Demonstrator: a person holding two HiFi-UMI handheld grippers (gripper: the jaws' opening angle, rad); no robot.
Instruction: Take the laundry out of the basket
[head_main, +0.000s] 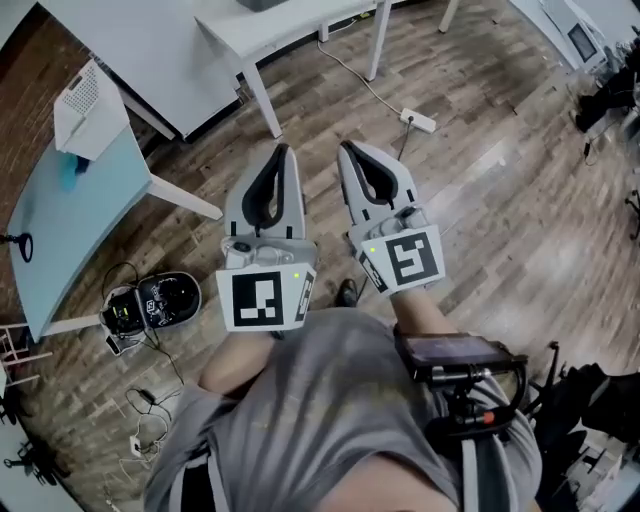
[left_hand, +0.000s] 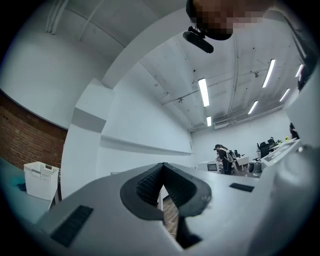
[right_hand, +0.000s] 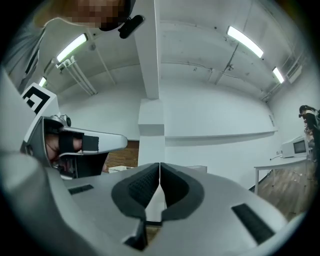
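A white laundry basket (head_main: 85, 110) stands on a pale blue table (head_main: 60, 230) at the far left of the head view. It also shows small at the lower left of the left gripper view, as the basket (left_hand: 40, 180). No laundry can be made out in it. I hold both grippers close to my chest, side by side and tilted up toward the ceiling. My left gripper (head_main: 283, 150) (left_hand: 163, 165) is shut with nothing between its pads. My right gripper (head_main: 345, 148) (right_hand: 159, 165) is shut and empty too. Both are far from the basket.
A white table (head_main: 290, 30) stands ahead, with a power strip (head_main: 420, 121) and its cable on the wooden floor. A round black device (head_main: 165, 300) with loose cables lies on the floor at the left. Black gear (head_main: 470, 385) hangs at my right hip.
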